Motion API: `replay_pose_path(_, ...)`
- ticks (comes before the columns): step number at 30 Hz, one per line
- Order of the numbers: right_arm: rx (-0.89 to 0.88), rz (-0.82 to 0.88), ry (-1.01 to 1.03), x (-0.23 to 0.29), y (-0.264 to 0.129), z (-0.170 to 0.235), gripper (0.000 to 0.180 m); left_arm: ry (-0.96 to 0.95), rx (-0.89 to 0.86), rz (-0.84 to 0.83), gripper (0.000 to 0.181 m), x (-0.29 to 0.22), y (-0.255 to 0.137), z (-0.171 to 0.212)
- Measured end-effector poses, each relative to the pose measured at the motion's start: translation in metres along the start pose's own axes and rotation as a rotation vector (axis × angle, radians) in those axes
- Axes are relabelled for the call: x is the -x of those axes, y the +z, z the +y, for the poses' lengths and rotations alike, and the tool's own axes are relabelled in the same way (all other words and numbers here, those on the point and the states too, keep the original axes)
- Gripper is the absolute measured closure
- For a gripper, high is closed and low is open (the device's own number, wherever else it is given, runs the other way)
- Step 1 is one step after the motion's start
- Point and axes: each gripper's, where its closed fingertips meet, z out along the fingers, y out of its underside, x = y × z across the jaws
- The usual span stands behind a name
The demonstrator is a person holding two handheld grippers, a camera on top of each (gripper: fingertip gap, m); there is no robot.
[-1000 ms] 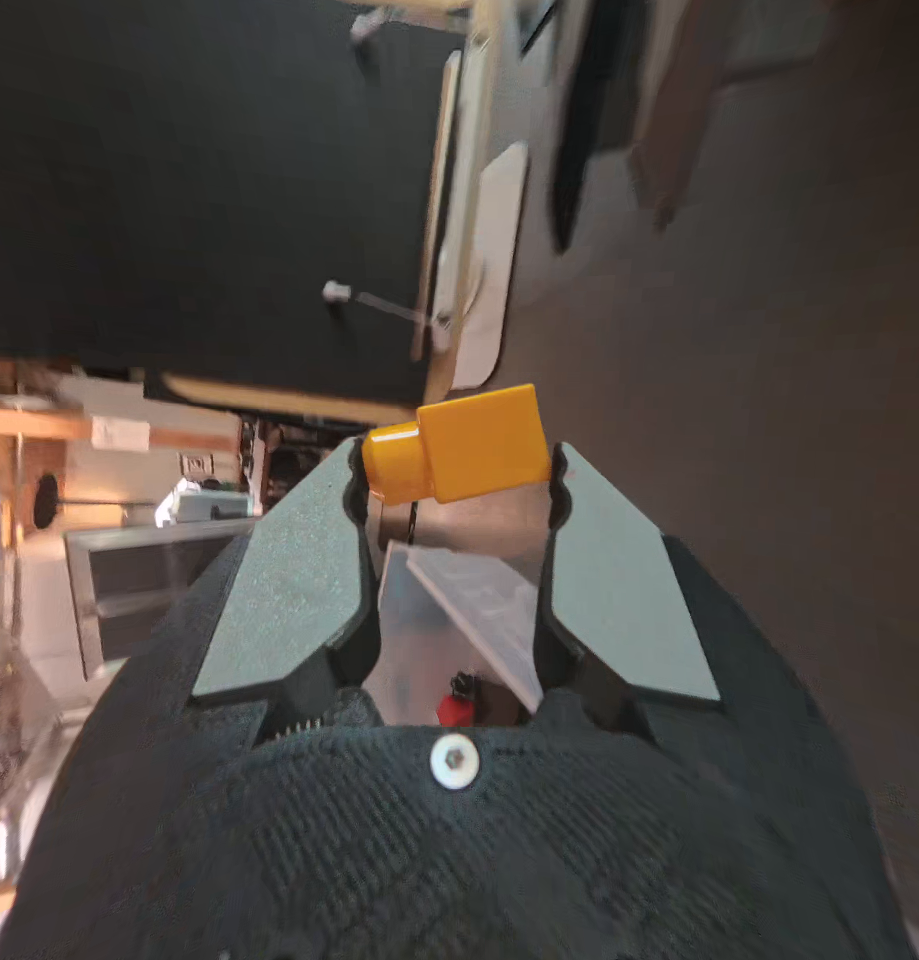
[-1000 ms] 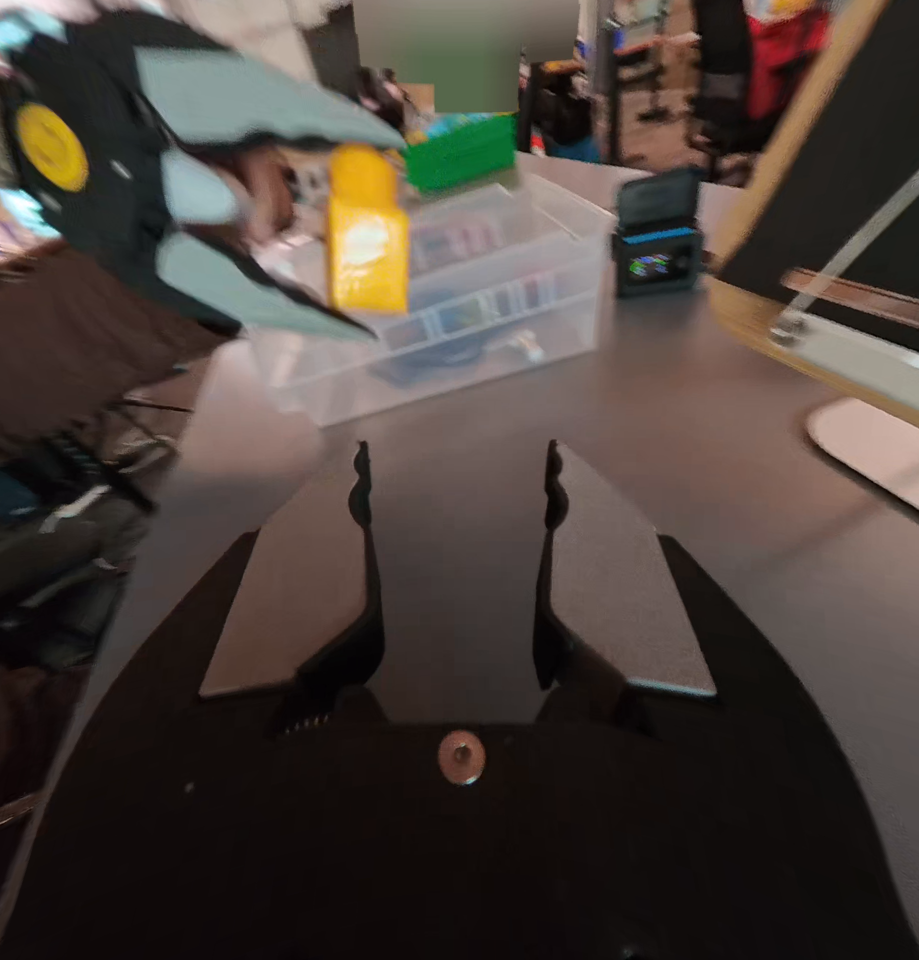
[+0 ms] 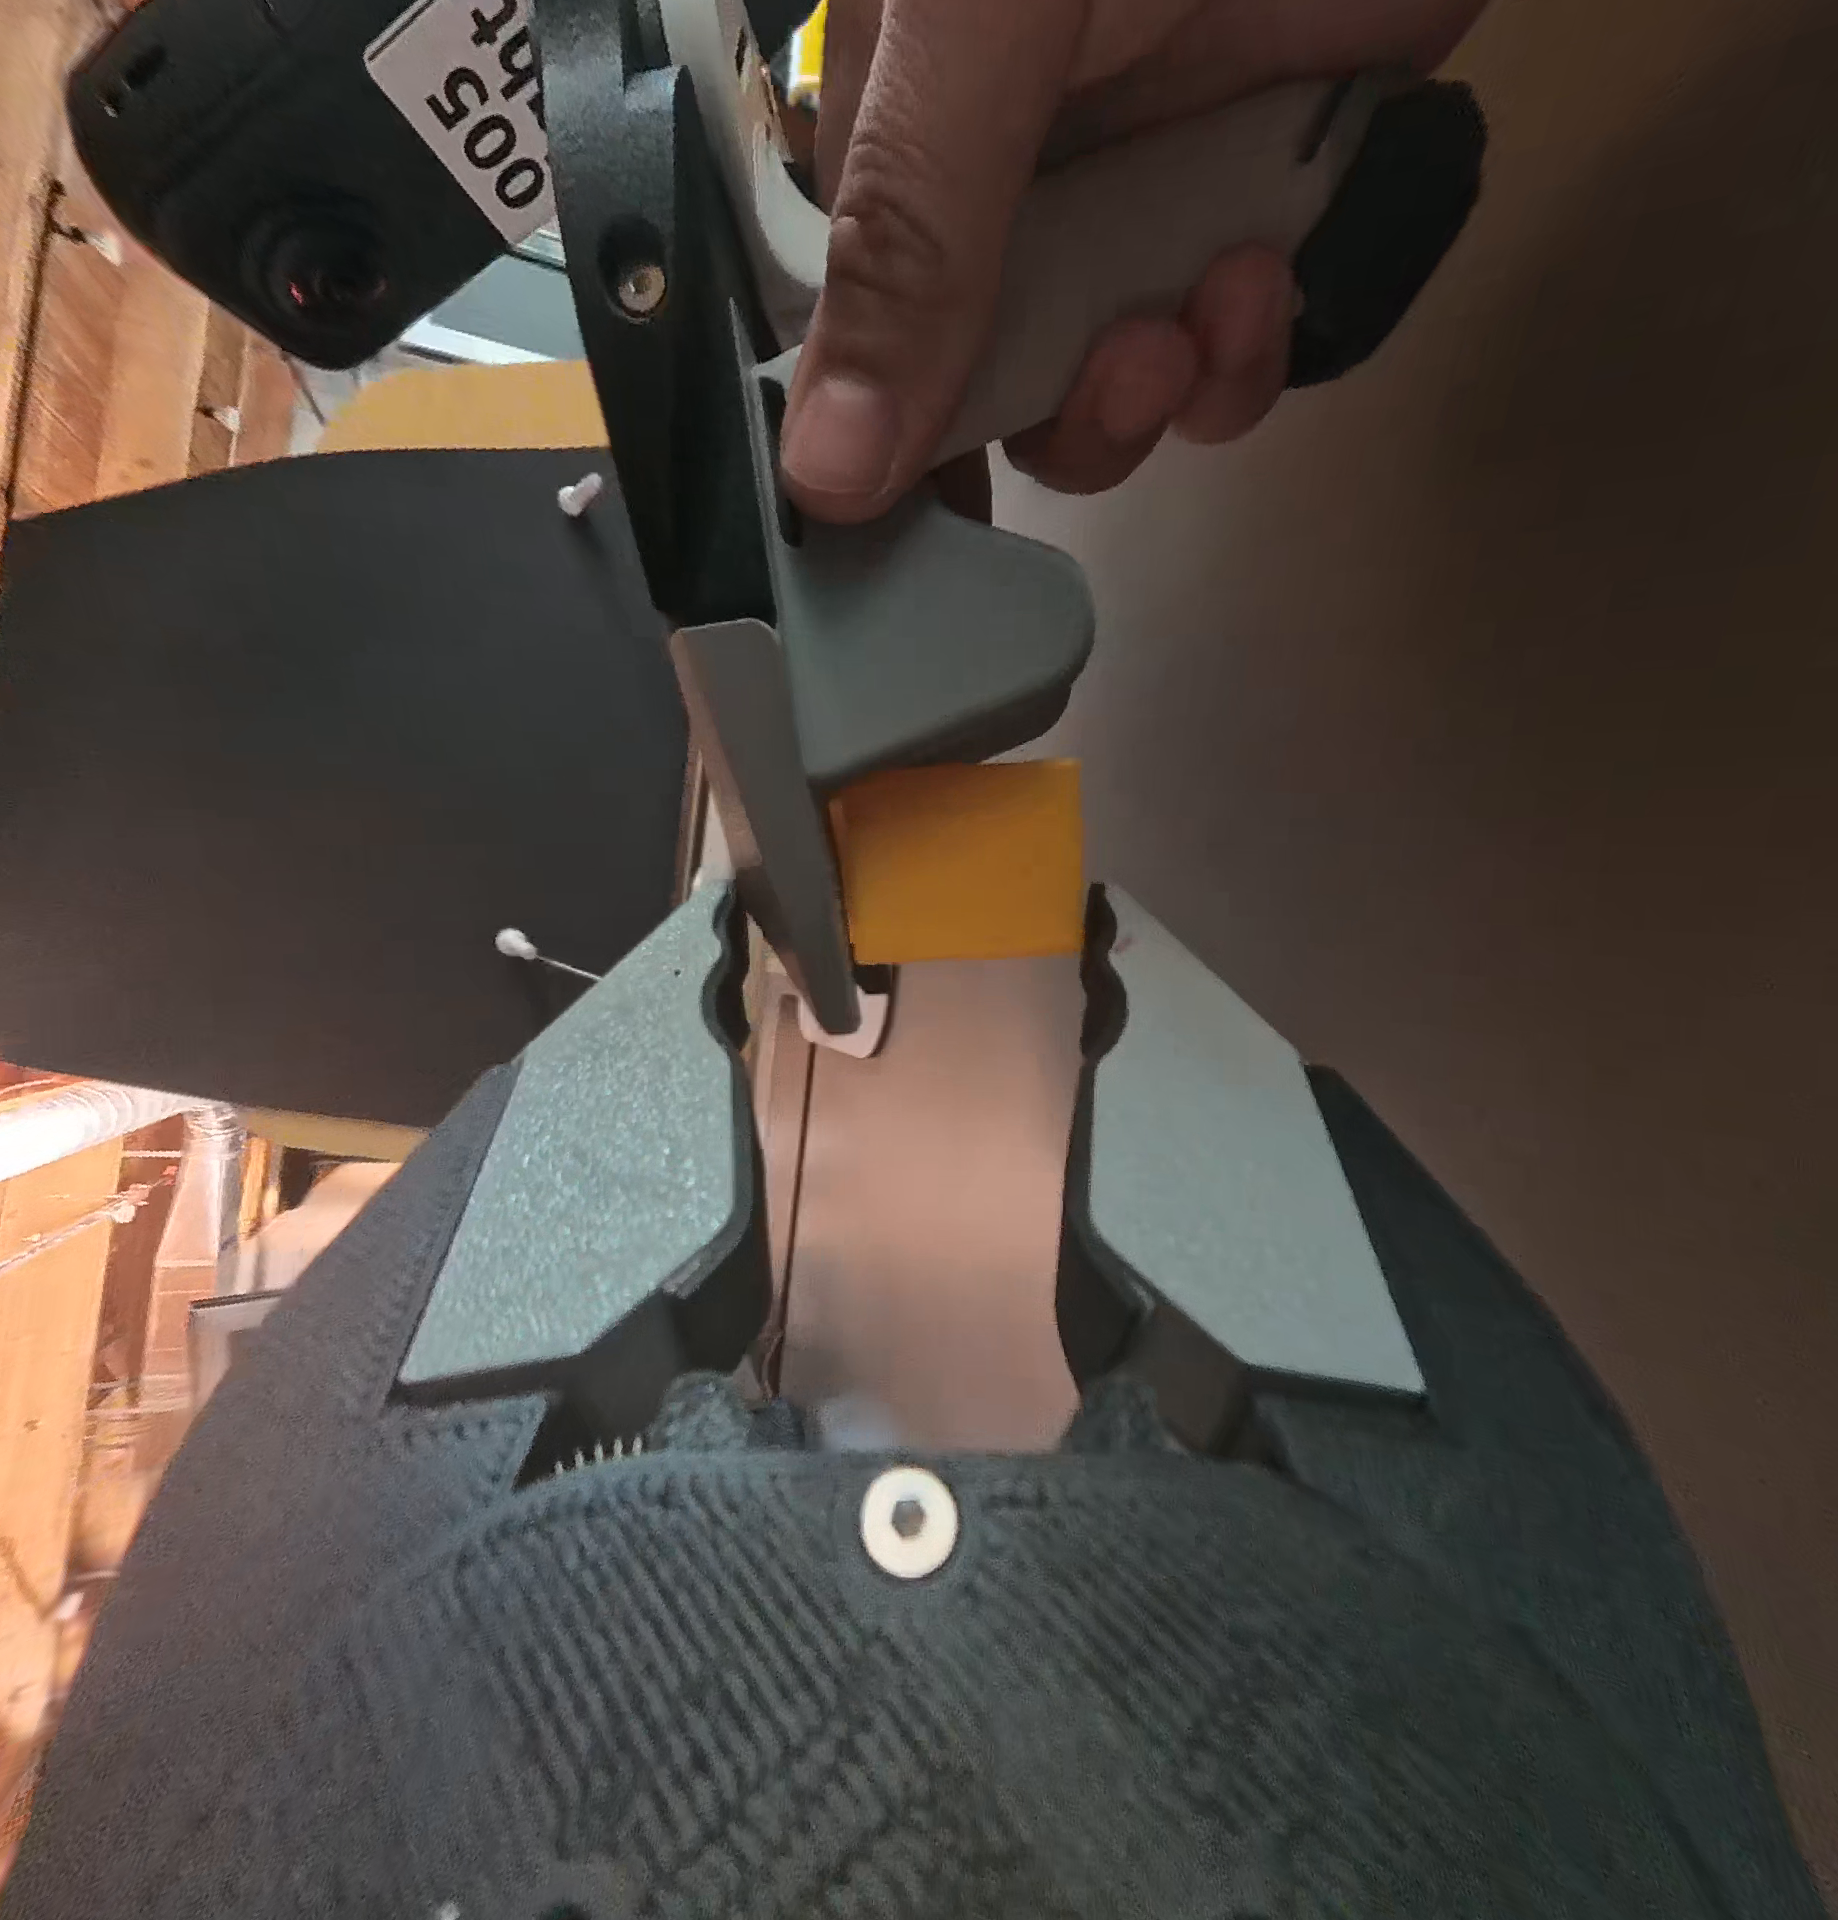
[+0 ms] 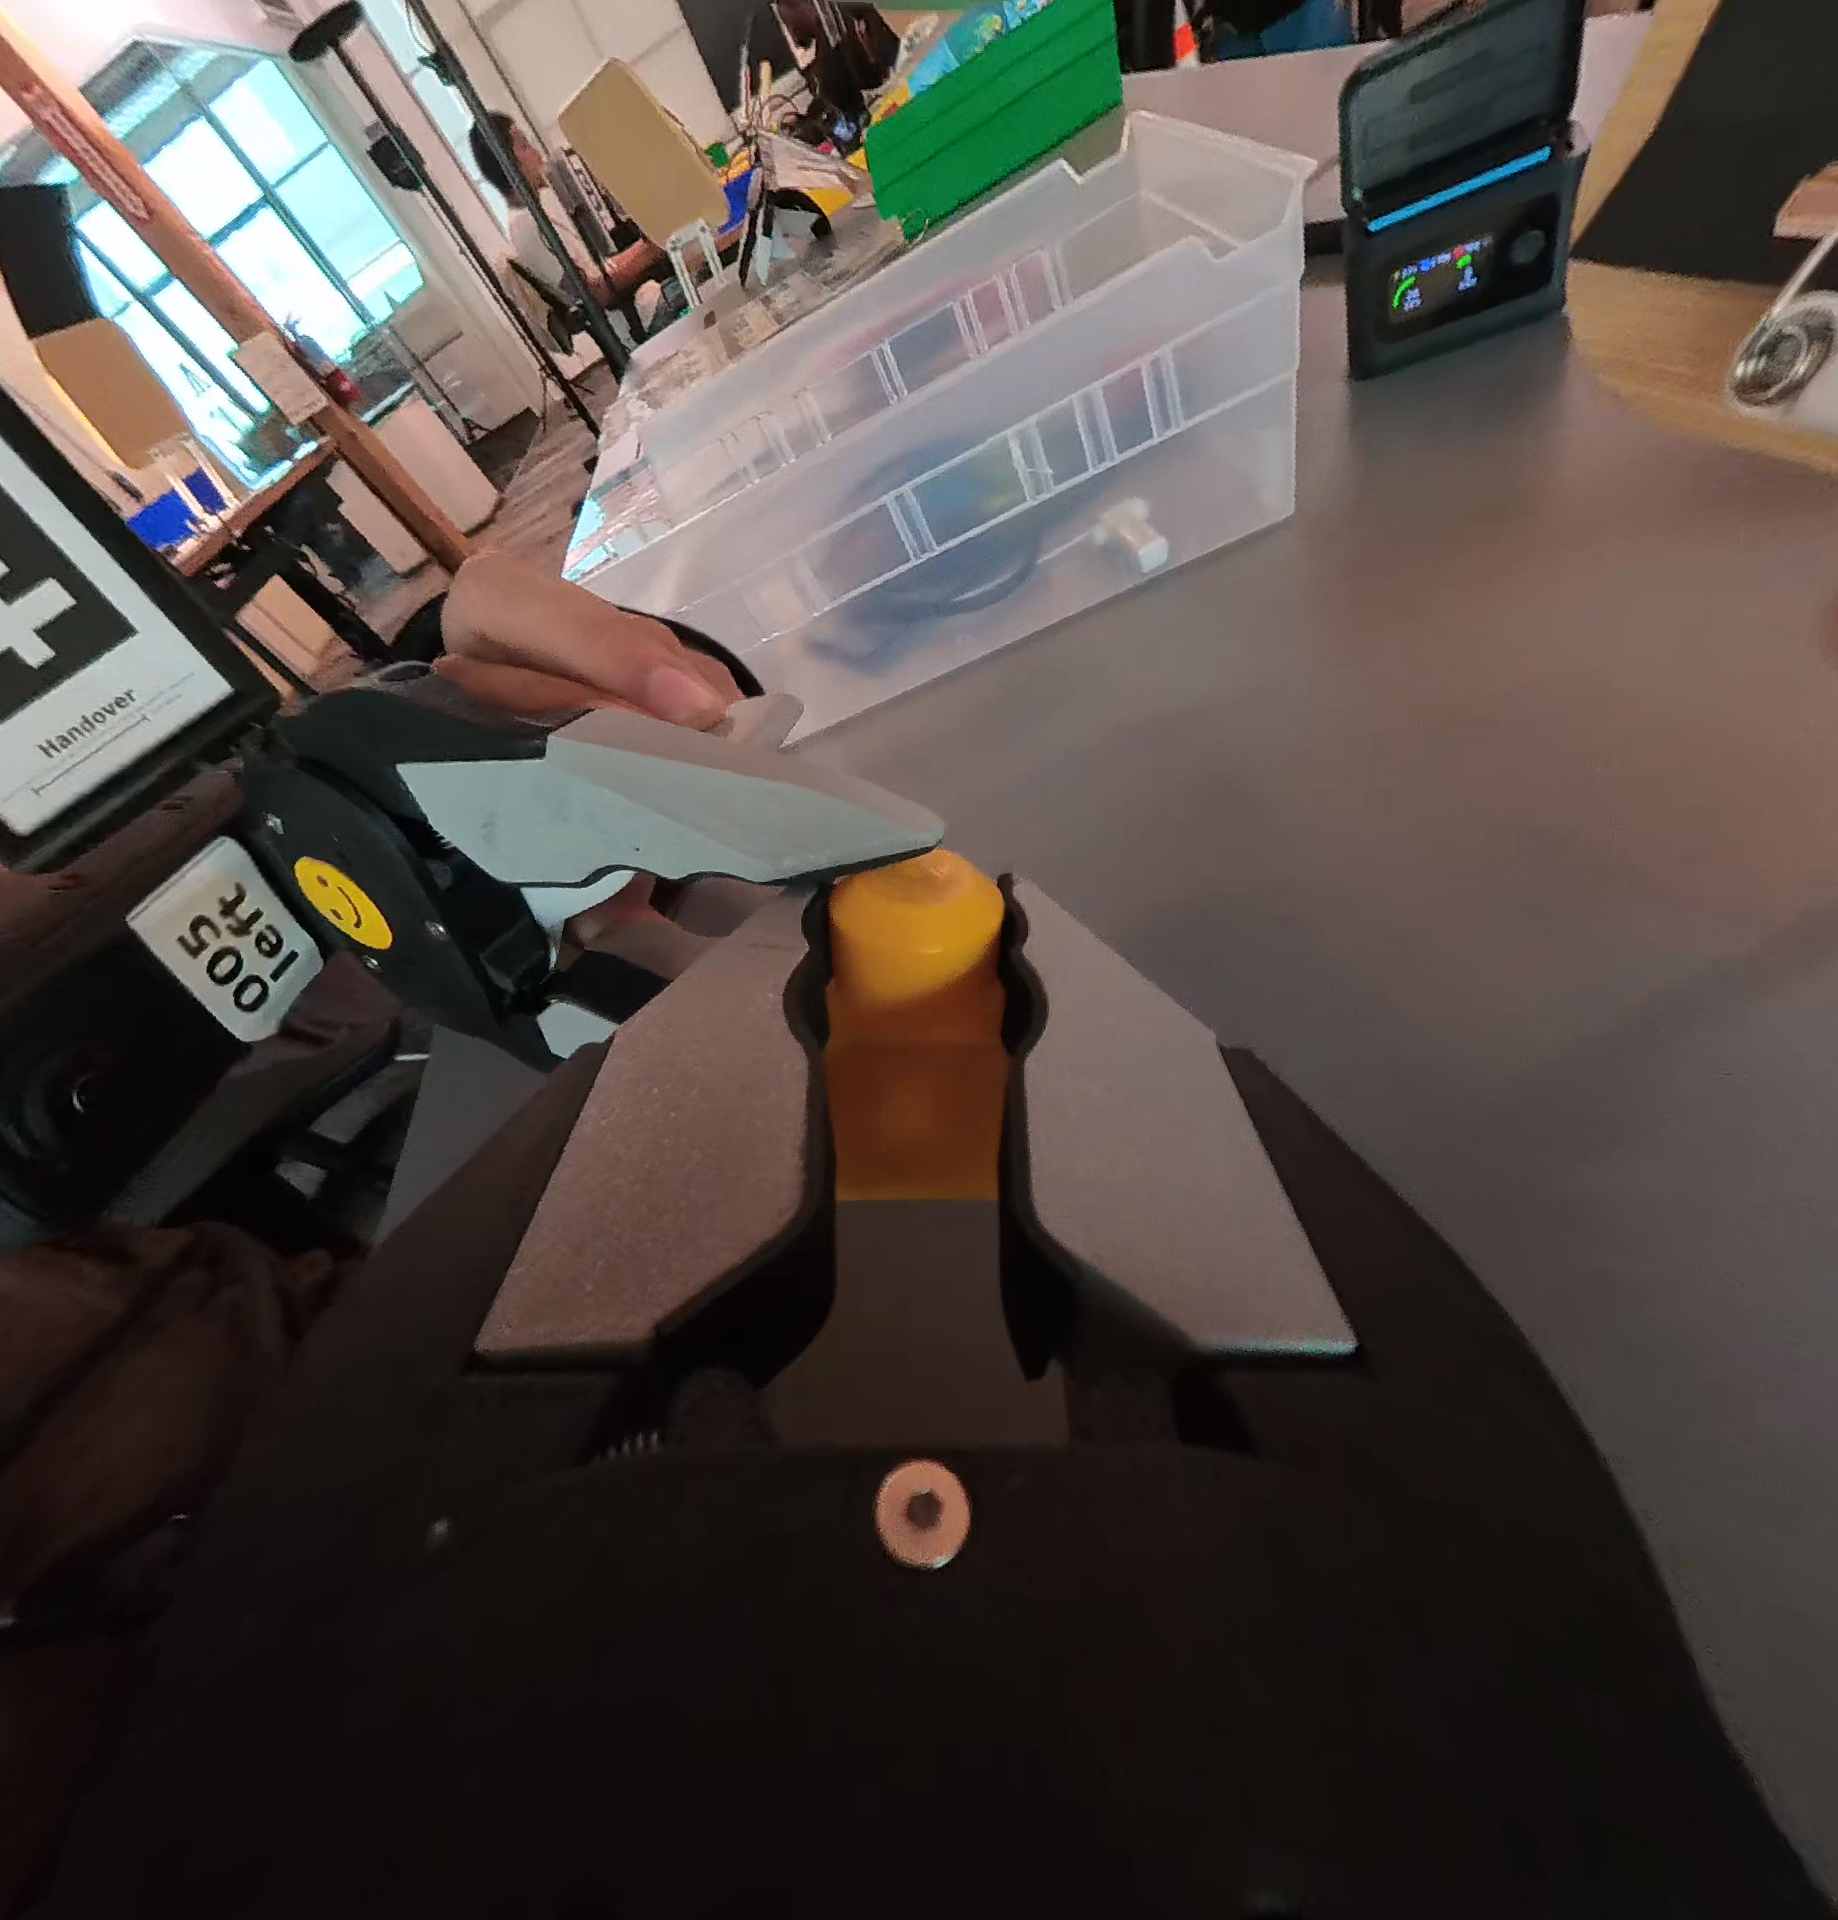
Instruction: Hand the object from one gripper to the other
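The yellow object sits at the very tips of the left gripper. Its flat base presses against one of the fingers. Its capped end is hidden behind a finger of the other tool, which crosses in front. In the right wrist view the right gripper has its fingers clenched on the object's two long sides. The rounded cap pokes out just past the tips and the body runs back between the pads. One finger of the left gripper lies flat on top of that cap, touching it, so the left gripper appears to be grasping the object end to end while the right grips it crosswise. The two tools meet at about a right angle with almost no gap between their fingers.

A hand wraps the right gripper's handle, the thumb pressed near the finger base. Another hand rests on the left gripper.

The object hangs above a grey desk, bare below and to the right. Farther back stand a clear plastic organiser box and a small black device with a lit screen, both well apart from the fingers. A black board stands at the desk's edge. Beyond it are windows and a seated person.
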Motion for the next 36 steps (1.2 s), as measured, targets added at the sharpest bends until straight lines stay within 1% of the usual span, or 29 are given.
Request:
replay_pose_path(4, -0.016, -0.017, 0.036, -0.002, 0.001, -0.001, 0.152, -0.112, -0.031, 0.034, 0.122, -0.001, -0.006, 0.003)
replay_pose_path(7, -0.061, 0.000, 0.044, -0.007, -0.008, -0.008, 0.152, -0.192, -0.058, 0.045, 0.134, 0.003, -0.011, 0.006)
replay_pose_path(8, -0.078, 0.004, 0.047, -0.008, -0.013, -0.010, 0.152, -0.220, -0.069, 0.039, 0.141, 0.006, -0.012, 0.006)
replay_pose_path(11, -0.148, 0.011, 0.037, -0.009, -0.026, -0.019, 0.152, -0.322, -0.104, 0.049, 0.144, 0.013, -0.015, 0.004)
replay_pose_path(12, -0.178, 0.008, 0.032, -0.009, -0.030, -0.023, 0.152, -0.377, -0.127, 0.075, 0.143, 0.013, -0.016, 0.001)
replay_pose_path(15, -0.274, -0.028, 0.017, -0.003, -0.040, -0.036, 0.152, -0.577, -0.191, 0.188, 0.134, 0.008, -0.018, -0.006)
replay_pose_path(17, -0.303, -0.024, -0.007, -0.002, -0.043, -0.039, 0.152, -0.644, -0.177, 0.214, 0.125, 0.006, -0.014, 0.000)
replay_pose_path(18, -0.304, -0.015, -0.024, -0.001, -0.043, -0.040, 0.152, -0.656, -0.168, 0.221, 0.124, 0.005, -0.012, 0.002)
replay_pose_path(21, -0.293, -0.003, -0.093, 0.004, -0.040, -0.039, 0.152, -0.690, -0.165, 0.247, 0.124, 0.000, -0.010, 0.006)
replay_pose_path(24, -0.277, -0.001, -0.145, 0.012, -0.037, -0.038, 0.152, -0.779, -0.214, 0.347, 0.129, -0.007, -0.013, -0.004)
replay_pose_path(29, -0.256, -0.023, -0.216, 0.027, -0.030, -0.036, 0.152, -0.944, -0.324, 0.467, 0.122, -0.004, -0.021, -0.018)
replay_pose_path(31, -0.250, -0.038, -0.223, 0.030, -0.027, -0.035, 0.152, -0.985, -0.375, 0.513, 0.122, -0.002, -0.027, -0.023)
replay_pose_path(34, -0.248, -0.058, -0.226, 0.035, -0.025, -0.035, 0.152, -1.004, -0.423, 0.552, 0.128, 0.000, -0.033, -0.028)
replay_pose_path(36, -0.247, -0.091, -0.238, 0.042, -0.024, -0.035, 0.152, -0.972, -0.441, 0.505, 0.137, 0.006, -0.035, -0.028)
